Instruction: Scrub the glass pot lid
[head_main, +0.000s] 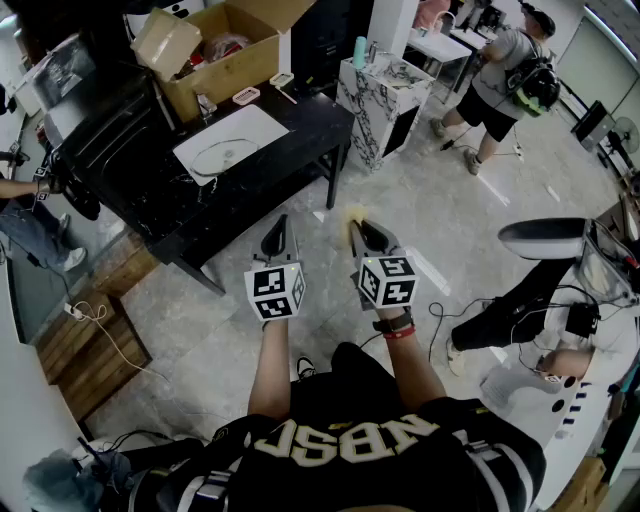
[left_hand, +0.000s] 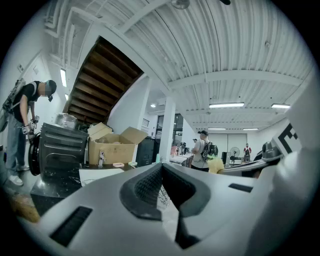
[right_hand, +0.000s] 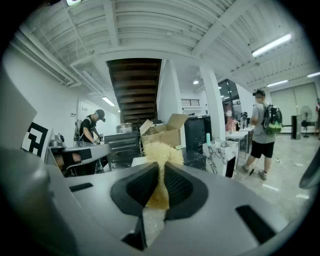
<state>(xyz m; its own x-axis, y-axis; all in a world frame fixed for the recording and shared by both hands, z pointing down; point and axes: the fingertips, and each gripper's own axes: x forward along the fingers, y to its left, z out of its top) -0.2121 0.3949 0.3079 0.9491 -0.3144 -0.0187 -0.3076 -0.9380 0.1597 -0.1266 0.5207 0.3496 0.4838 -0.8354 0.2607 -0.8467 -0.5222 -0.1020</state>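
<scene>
The right gripper (right_hand: 161, 172) is clenched on a pale yellow, fibrous scrub pad (right_hand: 159, 150). Its frayed tuft is pinched between the ribbed black pads and stands out beyond the tips. The left gripper (left_hand: 161, 169) is closed on nothing, its jaws pressed together. The round glass pot lid (head_main: 222, 157) is seen lying flat on a white rectangular mat (head_main: 255, 122) on the glossy black table (head_main: 310, 120), well ahead of both tools and to their left. The lid is judged rigid, smooth, breakable and probably slippery, and is best steadied at its rim. The soft pad should yield under pressure.
</scene>
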